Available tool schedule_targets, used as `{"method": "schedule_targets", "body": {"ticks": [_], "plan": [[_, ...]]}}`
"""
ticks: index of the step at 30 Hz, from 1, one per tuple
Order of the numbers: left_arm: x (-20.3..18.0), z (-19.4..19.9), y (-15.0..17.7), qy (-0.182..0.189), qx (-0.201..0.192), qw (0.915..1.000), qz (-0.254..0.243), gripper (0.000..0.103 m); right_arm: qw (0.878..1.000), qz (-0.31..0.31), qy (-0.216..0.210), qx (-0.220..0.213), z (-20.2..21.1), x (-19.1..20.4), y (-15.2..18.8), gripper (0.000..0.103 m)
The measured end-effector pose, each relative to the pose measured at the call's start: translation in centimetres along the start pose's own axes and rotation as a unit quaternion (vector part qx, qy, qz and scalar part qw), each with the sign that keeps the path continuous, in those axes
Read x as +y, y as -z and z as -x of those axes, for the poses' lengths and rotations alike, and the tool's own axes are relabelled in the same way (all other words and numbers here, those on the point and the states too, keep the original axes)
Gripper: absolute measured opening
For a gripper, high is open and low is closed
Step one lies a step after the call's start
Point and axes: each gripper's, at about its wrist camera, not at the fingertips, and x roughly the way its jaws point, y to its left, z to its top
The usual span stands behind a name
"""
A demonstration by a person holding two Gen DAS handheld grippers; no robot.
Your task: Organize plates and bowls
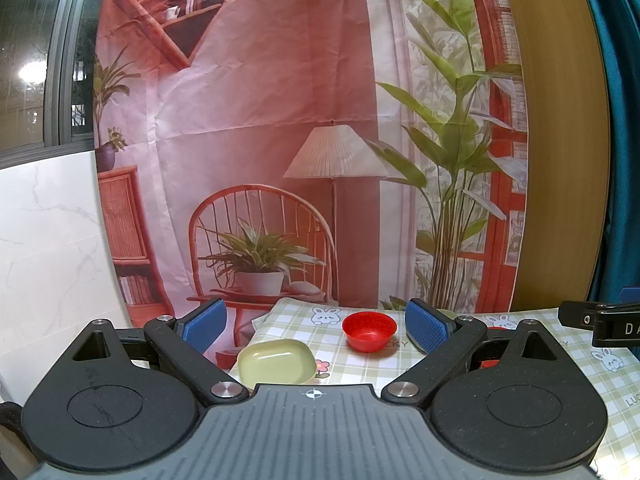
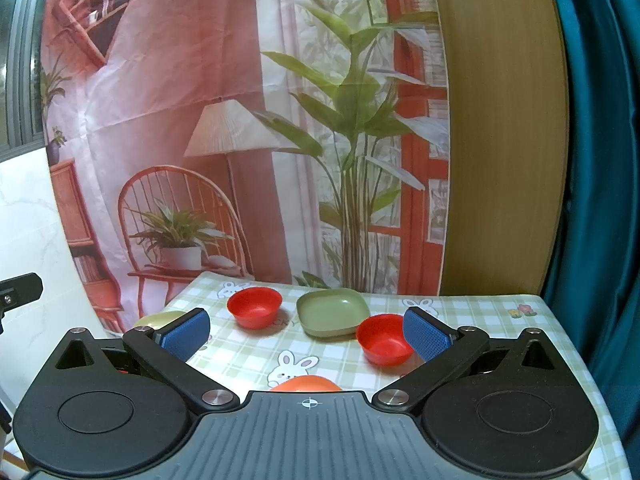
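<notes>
My left gripper (image 1: 316,330) is open and empty above the table's left part. A pale yellow-green dish (image 1: 276,362) sits just below and between its fingers, and a red bowl (image 1: 369,330) stands farther back. My right gripper (image 2: 306,334) is open and empty. In the right wrist view a red bowl (image 2: 255,306) stands at the back left, a green square plate (image 2: 333,316) beside it, and a second red bowl (image 2: 384,345) touches the right finger's inner side. An orange dish (image 2: 306,383) peeks out under the gripper body. The yellow-green dish (image 2: 160,320) shows behind the left finger.
The table wears a green checked cloth with rabbits (image 2: 248,356). A printed backdrop (image 1: 260,140) hangs right behind the table. A wooden panel (image 2: 500,140) and a teal curtain (image 2: 600,160) stand at the right. The right gripper's body (image 1: 600,322) shows at the left view's right edge.
</notes>
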Motion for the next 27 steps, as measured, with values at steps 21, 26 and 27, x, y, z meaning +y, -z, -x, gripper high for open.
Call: {"method": "schedule_targets", "body": {"ticks": [21, 26, 27], "plan": [[7.2, -6.8, -1.4, -0.103, 0.01, 0.9944, -0.019, 0.102, 0.998, 0.026, -0.052, 0.02, -8.9, 3.6, -2.2, 0.103], [10.3, -9.6, -1.6, -0.121, 0.021, 0.992, -0.027, 0.101, 0.994, 0.044, -0.093, 0.036, -13.4, 7.5, -1.5, 0.103], [10.7, -10.2, -1.4, -0.123, 0.026, 0.9917, -0.029, 0.101, 0.993, 0.048, -0.101, 0.04, -14.5, 8.3, -1.4, 0.103]]}}
